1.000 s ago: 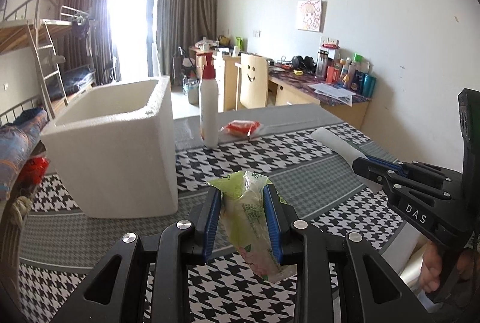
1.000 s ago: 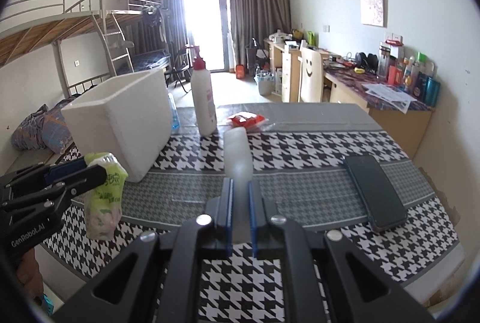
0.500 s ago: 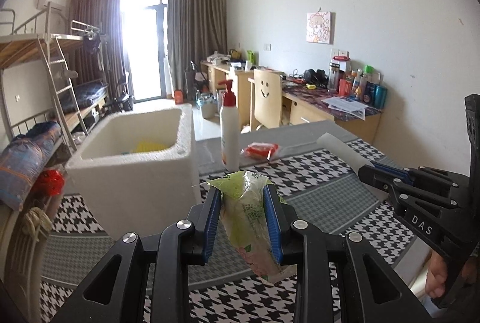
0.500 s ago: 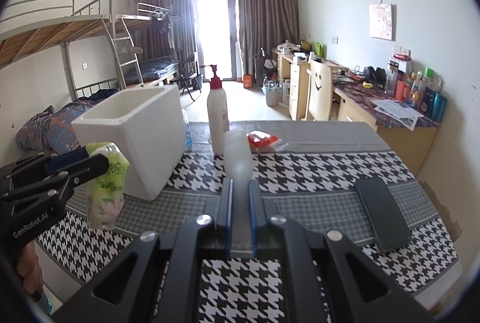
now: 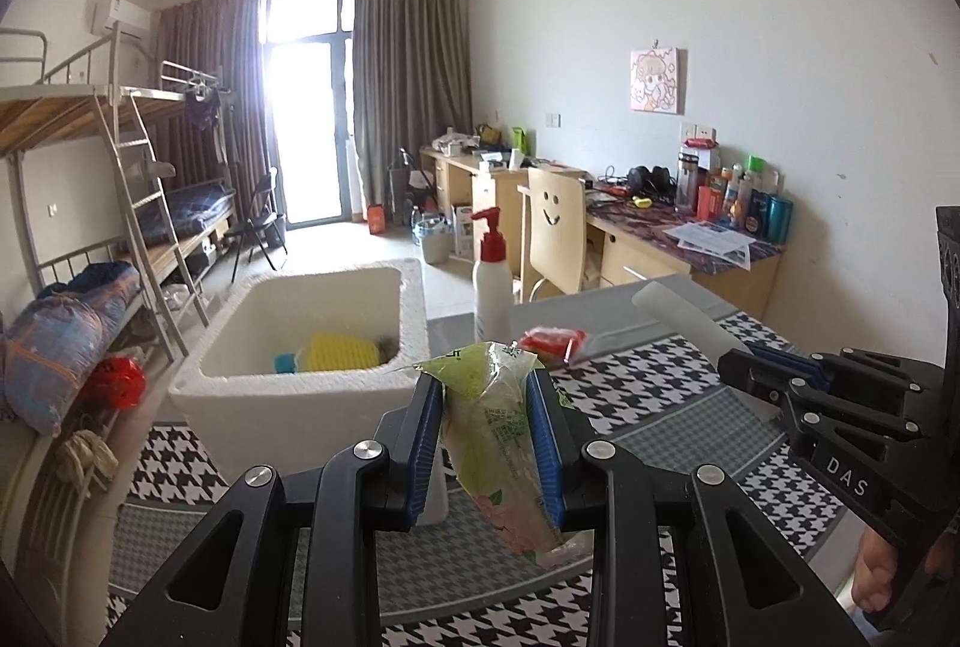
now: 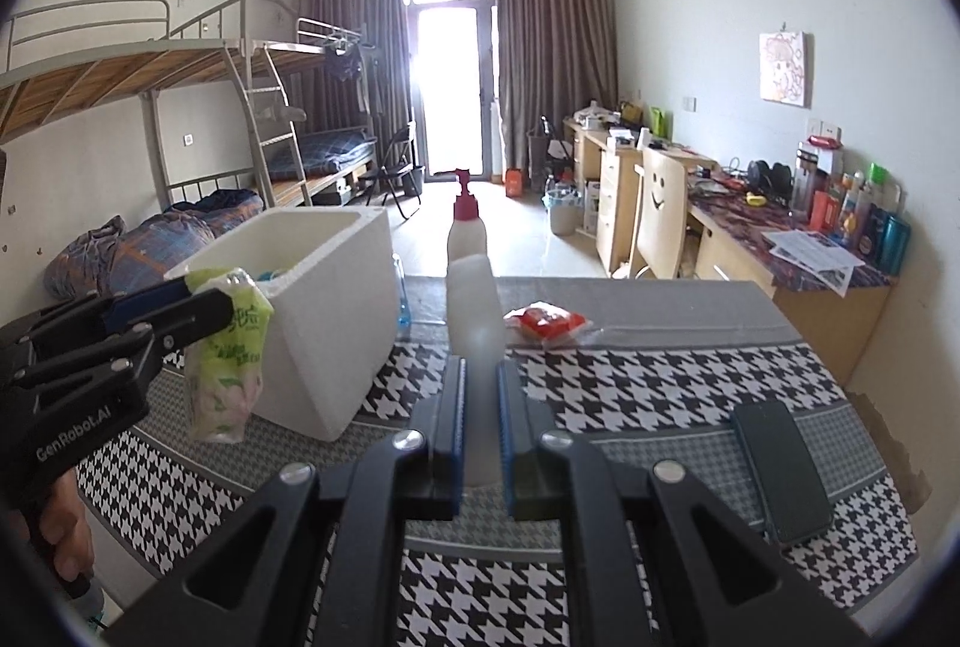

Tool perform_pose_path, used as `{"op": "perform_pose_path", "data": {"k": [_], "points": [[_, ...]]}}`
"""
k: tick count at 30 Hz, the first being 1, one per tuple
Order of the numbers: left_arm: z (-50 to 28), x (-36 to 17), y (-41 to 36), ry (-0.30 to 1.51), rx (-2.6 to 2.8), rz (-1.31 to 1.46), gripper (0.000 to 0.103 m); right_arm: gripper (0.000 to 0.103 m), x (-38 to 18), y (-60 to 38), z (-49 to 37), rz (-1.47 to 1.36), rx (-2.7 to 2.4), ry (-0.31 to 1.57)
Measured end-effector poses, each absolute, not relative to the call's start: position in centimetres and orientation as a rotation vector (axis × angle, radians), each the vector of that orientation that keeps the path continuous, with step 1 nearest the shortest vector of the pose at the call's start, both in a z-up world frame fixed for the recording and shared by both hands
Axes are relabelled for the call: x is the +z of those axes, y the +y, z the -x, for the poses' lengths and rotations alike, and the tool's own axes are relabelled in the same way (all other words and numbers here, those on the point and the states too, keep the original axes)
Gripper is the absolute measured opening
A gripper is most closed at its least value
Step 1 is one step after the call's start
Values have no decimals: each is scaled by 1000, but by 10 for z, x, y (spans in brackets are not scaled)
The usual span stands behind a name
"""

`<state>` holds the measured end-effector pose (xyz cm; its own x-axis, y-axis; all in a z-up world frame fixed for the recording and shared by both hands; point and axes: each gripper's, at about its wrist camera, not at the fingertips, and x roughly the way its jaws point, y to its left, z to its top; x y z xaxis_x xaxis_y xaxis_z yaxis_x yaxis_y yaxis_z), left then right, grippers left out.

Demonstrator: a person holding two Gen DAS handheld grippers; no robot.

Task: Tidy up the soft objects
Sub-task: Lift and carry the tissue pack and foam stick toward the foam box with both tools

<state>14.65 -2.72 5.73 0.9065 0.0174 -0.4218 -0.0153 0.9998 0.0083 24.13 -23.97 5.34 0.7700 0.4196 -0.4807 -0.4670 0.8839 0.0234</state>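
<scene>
My left gripper [image 5: 485, 401] is shut on a green tissue pack [image 5: 498, 443] and holds it above the table, just short of the white foam box [image 5: 300, 395]. The pack [image 6: 225, 353] and the left gripper [image 6: 198, 311] also show at the left of the right wrist view, beside the box [image 6: 336, 323]. Yellow and blue items [image 5: 336, 353] lie inside the box. My right gripper [image 6: 479, 389] is shut on a white translucent tube [image 6: 474, 311], held above the table; the tube [image 5: 684, 317] and right gripper [image 5: 744, 365] show in the left wrist view.
A white pump bottle with a red top [image 5: 492, 287] stands behind the box. A red packet [image 6: 546, 320] lies on the houndstooth tablecloth [image 6: 660, 377]. A black phone [image 6: 780, 473] lies at the right. A chair [image 6: 660, 215] and desk stand beyond.
Both grippers have risen with their loads. The left one now looks down into the foam box, whose inside has come into view.
</scene>
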Motion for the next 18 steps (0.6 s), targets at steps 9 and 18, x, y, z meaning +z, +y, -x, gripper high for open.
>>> {"op": "perform_pose_path", "data": {"k": [9, 18], "points": [[-152, 60, -10, 413, 57, 8, 31, 12, 56, -223, -255, 109, 513, 498], [-150, 63, 14, 393, 109, 30, 31, 12, 63, -201, -261, 113, 572, 481]]}}
